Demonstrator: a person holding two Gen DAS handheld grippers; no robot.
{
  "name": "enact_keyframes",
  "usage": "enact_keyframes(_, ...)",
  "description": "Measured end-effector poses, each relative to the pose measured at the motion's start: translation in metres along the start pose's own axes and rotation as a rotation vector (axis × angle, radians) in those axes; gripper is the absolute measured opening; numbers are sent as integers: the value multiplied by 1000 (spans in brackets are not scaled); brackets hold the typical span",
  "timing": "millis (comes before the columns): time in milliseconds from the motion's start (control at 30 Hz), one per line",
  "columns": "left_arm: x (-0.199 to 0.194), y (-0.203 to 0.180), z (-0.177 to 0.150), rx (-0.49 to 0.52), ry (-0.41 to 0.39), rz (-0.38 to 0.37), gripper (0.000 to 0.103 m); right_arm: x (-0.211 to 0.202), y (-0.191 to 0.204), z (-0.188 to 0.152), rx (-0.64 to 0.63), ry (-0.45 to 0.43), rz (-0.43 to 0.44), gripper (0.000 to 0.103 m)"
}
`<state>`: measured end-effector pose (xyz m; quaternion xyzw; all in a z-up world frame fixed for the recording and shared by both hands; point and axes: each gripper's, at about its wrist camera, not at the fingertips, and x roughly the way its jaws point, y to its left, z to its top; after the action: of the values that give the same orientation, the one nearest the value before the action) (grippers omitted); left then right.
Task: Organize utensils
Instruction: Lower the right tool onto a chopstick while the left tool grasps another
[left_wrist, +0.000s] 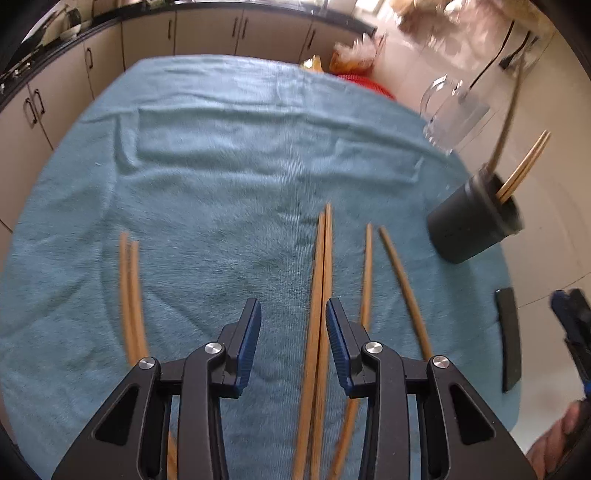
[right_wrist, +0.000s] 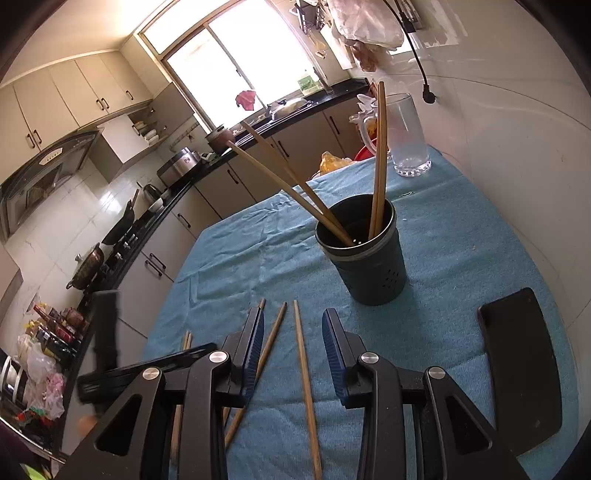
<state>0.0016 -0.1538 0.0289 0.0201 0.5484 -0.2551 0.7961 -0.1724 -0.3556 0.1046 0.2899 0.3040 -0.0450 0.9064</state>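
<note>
- The left gripper (left_wrist: 293, 325) points steeply down over the blue towel (left_wrist: 221, 155) on the desk, its jaws apart with a pair of chopsticks (left_wrist: 320, 295) lying between them, close to the right pad. Nothing is pinched yet; this looks like lining up for a pick.
- The right gripper (right_wrist: 293, 345) hangs lower-angled above the towel, jaws apart and empty, with one loose chopstick (right_wrist: 304, 365) lying in the gap and another (right_wrist: 271, 341) just beside the left pad.
- The holder (right_wrist: 365, 258), a dark perforated cup, stands upright on the towel near its far right side, probably so both hands can reach it. Four chopsticks (right_wrist: 378, 155) already lean inside it.
- The rest lie flat and roughly parallel: a pair at the left (left_wrist: 131, 288), the centre pair, and two singles to the right (left_wrist: 402, 284).
- They are thin, light-brown wooden sticks, tapered and smooth, so they may roll or slip in a loose grip.
- A glass jug (right_wrist: 404, 133) and a black slab (right_wrist: 521, 369) sit clear of the work.
</note>
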Motion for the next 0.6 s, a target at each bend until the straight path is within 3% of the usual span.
enact_keyframes(433, 25, -18, 14, 80, 31, 98, 30, 8, -5, -5, 11, 27, 2, 35)
enact_keyframes(533, 28, -30, 12, 132, 15, 166, 29, 11, -2, -7, 6, 36, 4, 35)
enact_keyframes(600, 28, -33, 8, 147, -1, 215, 22, 14, 0, -6, 2, 44, 4, 35)
